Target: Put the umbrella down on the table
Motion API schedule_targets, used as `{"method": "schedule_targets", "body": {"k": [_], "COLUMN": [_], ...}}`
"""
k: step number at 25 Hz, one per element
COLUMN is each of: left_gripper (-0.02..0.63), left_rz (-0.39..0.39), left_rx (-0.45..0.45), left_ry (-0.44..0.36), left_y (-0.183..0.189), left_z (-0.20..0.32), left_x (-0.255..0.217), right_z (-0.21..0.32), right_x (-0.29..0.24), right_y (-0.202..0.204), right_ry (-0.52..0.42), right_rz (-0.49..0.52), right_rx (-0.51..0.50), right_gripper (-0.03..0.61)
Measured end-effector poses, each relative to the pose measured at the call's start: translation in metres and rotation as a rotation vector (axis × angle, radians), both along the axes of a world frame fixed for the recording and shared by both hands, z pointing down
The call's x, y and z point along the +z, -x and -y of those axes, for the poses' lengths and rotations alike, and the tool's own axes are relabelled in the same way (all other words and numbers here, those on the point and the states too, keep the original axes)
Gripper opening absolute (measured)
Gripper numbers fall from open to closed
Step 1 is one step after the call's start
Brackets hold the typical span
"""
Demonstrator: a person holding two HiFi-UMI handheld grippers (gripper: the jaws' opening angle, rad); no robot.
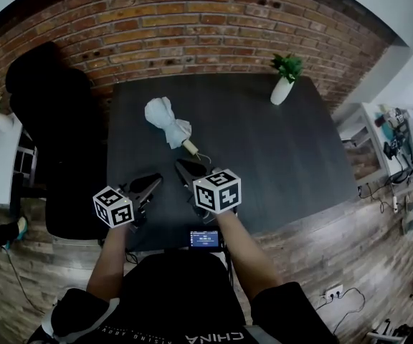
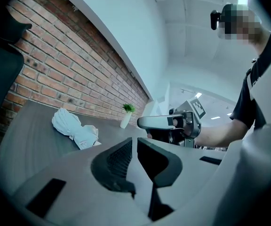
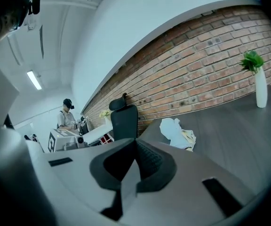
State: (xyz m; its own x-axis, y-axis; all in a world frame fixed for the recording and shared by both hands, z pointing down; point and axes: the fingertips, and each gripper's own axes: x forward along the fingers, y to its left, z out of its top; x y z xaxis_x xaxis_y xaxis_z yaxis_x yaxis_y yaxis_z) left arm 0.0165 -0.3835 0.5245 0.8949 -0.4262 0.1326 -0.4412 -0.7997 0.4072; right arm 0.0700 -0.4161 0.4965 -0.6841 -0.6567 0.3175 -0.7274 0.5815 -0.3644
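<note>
A folded white umbrella (image 1: 168,122) lies on the dark table (image 1: 285,156), its wooden handle pointing toward me. It also shows in the left gripper view as a crumpled white bundle (image 2: 74,128) and in the right gripper view (image 3: 175,132). Both grippers hover over the table's near edge, short of the umbrella and not touching it. My left gripper (image 1: 149,183) (image 2: 134,142) is shut with nothing between its jaws. Just to its right, my right gripper (image 1: 187,168) (image 3: 136,142) is shut and empty too; its side shows in the left gripper view (image 2: 166,122).
A white vase with a green plant (image 1: 282,86) stands at the table's far right. A black office chair (image 1: 52,120) sits left of the table, by the brick wall. A small device with a screen (image 1: 205,238) lies at the near edge. Another person (image 3: 68,116) stands far off.
</note>
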Motion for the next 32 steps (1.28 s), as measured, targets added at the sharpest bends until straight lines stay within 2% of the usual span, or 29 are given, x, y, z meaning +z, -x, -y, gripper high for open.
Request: {"method": "schedule_targets", "body": {"k": [1,2,4,6,14,32], "left_gripper": [0.038,0.003,0.003,0.003,0.003,0.003], "left_rz": [-0.009,-0.027,-0.081,-0.101,-0.064,-0.033], "left_rx": [0.009,0.026,0.065,0.084,0.115,0.052], "left_ry": [-0.006,-0.018,-0.045,-0.059,-0.072,-0.098], "left_y": [0.0,0.0,-0.002,-0.003,-0.008,-0.002], "left_z": [-0.002,-0.005,-0.013,-0.015,-0.018,-0.01], "left_x": [-0.002,-0.006,-0.018,-0.024,-0.023,-0.023], "right_z": [-0.002,-0.003,-0.006,-0.007,-0.008,-0.01], "right_x": [0.0,0.0,0.0,0.0,-0.003,-0.006], "right_y": [0.0,-0.001,-0.002,-0.004,-0.01,-0.011], "right_ry": [0.0,-0.001,-0.001,-0.004,-0.012,-0.016], "right_rz": [0.001,0.002,0.008,0.014,0.024,0.026], "right_rx": [0.003,0.007,0.016,0.026,0.045,0.051], "right_gripper": [0.008,0.008,0.008,0.008,0.008,0.008]}}
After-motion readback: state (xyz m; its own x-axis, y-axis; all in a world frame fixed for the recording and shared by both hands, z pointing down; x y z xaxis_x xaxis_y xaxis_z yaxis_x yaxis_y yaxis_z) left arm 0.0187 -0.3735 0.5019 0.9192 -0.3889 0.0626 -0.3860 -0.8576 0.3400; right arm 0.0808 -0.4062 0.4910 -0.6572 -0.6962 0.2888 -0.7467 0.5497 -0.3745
